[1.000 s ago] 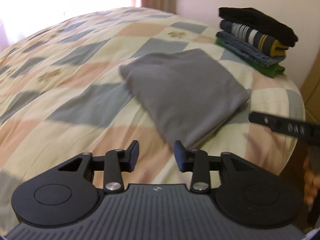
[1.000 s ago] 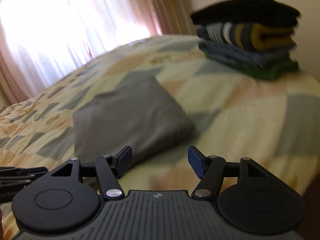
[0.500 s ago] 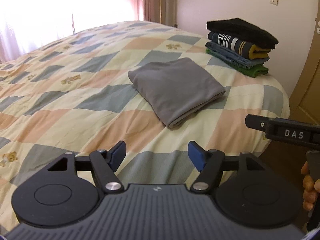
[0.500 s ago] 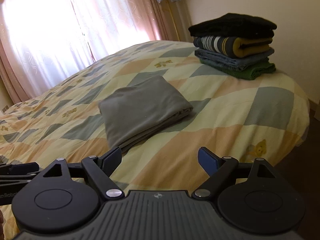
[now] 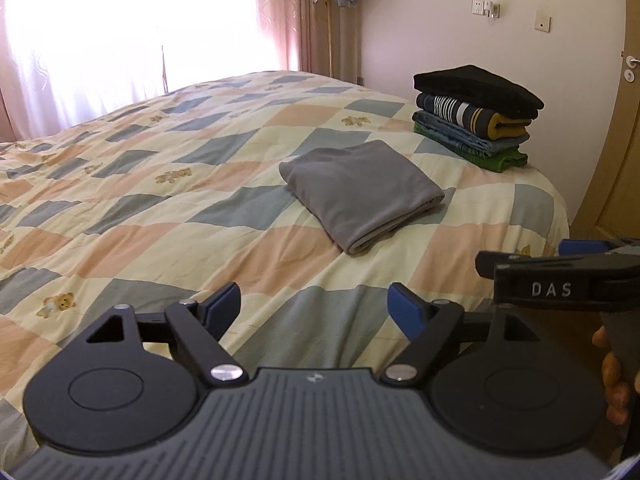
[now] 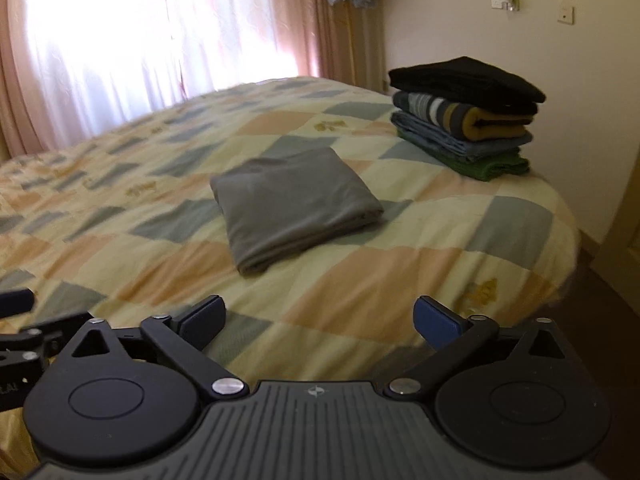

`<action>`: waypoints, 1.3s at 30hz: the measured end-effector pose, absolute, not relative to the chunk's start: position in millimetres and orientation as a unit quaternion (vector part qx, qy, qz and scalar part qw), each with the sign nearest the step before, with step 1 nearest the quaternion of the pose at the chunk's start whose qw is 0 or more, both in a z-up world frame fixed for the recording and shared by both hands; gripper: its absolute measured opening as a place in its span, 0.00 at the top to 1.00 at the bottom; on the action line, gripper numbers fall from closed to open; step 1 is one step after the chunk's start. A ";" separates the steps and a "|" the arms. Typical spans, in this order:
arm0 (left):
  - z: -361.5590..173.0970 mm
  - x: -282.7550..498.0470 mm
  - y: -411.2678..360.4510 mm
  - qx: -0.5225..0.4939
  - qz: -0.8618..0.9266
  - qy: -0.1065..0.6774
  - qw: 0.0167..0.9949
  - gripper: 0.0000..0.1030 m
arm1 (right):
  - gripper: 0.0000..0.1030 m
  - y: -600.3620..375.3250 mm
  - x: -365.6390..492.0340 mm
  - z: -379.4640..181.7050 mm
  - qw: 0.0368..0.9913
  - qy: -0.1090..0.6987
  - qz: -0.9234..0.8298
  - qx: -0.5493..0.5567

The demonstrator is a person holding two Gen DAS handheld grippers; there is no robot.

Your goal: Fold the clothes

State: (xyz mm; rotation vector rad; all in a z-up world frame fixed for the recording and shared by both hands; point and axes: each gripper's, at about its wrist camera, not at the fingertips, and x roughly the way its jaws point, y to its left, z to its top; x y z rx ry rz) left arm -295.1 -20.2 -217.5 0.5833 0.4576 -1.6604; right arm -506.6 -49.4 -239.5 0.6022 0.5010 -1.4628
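Observation:
A folded grey garment (image 5: 362, 192) (image 6: 294, 206) lies flat on the patchwork quilt of the bed (image 5: 160, 208) (image 6: 400, 276). Both grippers hover well back from it, over the bed's near edge. My left gripper (image 5: 314, 310) has its jaws opening, with nothing between the blue pads. My right gripper (image 6: 320, 318) is opening too, wide and empty. In the left wrist view the right gripper (image 5: 560, 268) shows side-on at the right edge, with a person's fingers (image 5: 612, 376) on its handle.
A stack of folded clothes (image 5: 476, 114) (image 6: 466, 114), black on top and green at the bottom, sits at the bed's far right corner by the wall. Bright curtained windows (image 5: 100, 32) stand behind the bed. A wooden door (image 5: 624, 152) is at the right.
Both grippers have pulled back and up from the grey garment, which now lies farther off and smaller. Both sets of jaws have spread wider.

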 end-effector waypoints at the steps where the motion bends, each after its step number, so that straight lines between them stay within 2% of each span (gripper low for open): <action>1: -216.5 -293.4 -18.8 0.252 -0.721 0.197 0.615 0.21 | 0.00 -46.2 -503.5 -237.5 0.671 0.228 -0.654 0.264; 16: -219.9 -264.1 -9.4 0.226 -0.727 0.213 0.613 0.08 | 0.00 -3.0 -487.8 -208.6 0.644 0.229 -0.684 0.252; 32: -215.9 -280.2 7.0 0.218 -0.761 0.186 0.582 0.04 | 0.00 31.3 -496.9 -201.7 0.623 0.201 -0.714 0.249; 39: -234.8 -300.1 -19.0 0.239 -0.757 0.203 0.573 0.04 | 0.00 11.7 -525.7 -228.2 0.629 0.197 -0.697 0.281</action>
